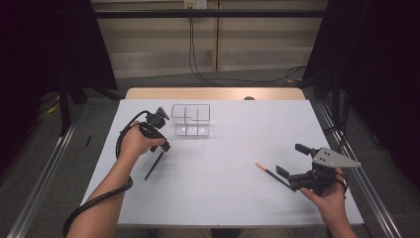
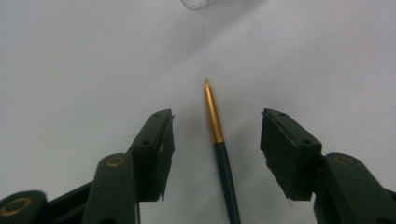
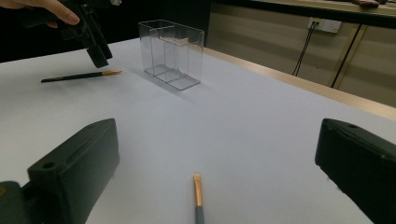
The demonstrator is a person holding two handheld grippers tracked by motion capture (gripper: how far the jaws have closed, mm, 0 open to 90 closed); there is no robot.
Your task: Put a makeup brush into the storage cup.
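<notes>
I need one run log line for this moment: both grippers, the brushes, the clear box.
left gripper: open over left brush | right gripper: open by right brush | clear box: empty

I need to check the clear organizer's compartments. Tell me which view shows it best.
The right gripper view: the clear organizer stands whole and close, its dividers visible. The high view shows it small from above; the left gripper view catches just a corner.

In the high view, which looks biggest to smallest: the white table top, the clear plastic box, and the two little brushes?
1. White table top, by far.
2. Clear plastic box.
3. The two brushes, left brush and right brush: both thin and partly hidden by the grippers, so I can't rank them.
</notes>
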